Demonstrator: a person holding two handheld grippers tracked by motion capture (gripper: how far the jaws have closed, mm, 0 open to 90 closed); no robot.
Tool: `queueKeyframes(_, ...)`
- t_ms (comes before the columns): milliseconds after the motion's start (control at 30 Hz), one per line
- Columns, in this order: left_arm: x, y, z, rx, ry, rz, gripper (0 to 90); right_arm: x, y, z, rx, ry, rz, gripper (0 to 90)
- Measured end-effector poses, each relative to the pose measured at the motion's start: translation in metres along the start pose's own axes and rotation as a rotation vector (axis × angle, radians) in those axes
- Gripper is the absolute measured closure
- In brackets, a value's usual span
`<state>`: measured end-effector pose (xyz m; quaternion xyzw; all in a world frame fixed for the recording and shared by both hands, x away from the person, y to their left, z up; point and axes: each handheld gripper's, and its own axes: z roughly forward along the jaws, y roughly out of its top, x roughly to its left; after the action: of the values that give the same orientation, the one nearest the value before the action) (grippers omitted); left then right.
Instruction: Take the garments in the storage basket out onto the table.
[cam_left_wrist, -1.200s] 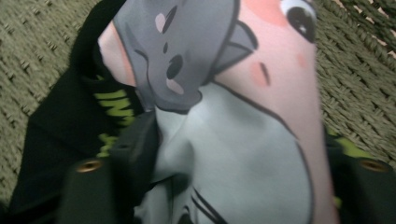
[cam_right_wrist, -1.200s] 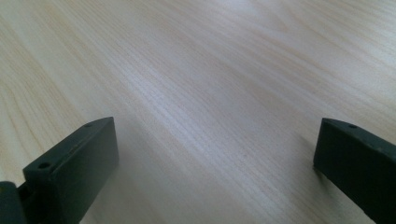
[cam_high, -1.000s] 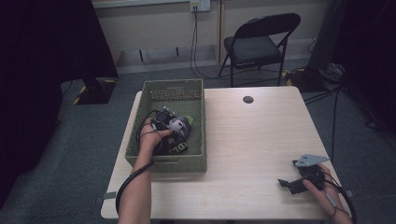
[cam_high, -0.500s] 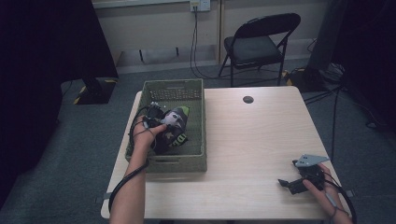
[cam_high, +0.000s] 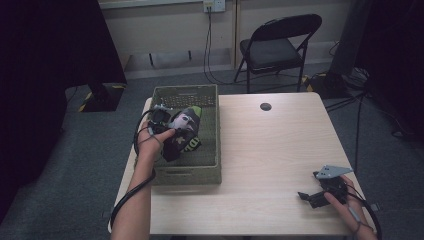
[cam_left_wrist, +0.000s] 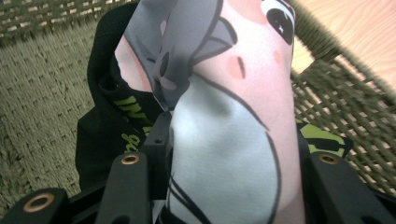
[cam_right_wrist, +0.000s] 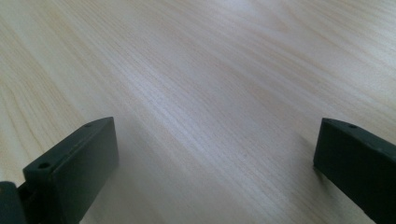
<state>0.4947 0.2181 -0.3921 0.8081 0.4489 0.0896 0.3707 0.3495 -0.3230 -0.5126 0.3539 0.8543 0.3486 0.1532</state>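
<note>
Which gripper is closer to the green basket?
Left. The left gripper is over the green basket, its fingers clamped on a pink-and-grey cloth. The right gripper rests on the table, far off at the near right corner, open.

The basket (cam_left_wrist: 42, 84) is coarse, rough olive weave, the printed cloth (cam_left_wrist: 233, 140) in it smooth and matt beside black fabric (cam_left_wrist: 100, 140) with green lettering, the surface (cam_right_wrist: 210, 70) pale, faintly sheened wood grain, and the jaws matt black plastic.
</note>
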Motion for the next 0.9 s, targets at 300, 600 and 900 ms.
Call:
queueKeyframes(300, -0.008, 0.01, -0.015, -0.035, -0.004, 0.023, 53.0, 0.0, 0.0, 0.0, 0.0, 0.0, 0.0, 0.0)
queueKeyframes(600, -0.015, 0.019, -0.032, -0.081, -0.023, 0.038, 53.0, 0.0, 0.0, 0.0, 0.0, 0.0, 0.0, 0.0)
queueKeyframes(900, -0.023, 0.028, -0.046, -0.099, -0.033, 0.062, 53.0, 0.0, 0.0, 0.0, 0.0, 0.0, 0.0, 0.0)
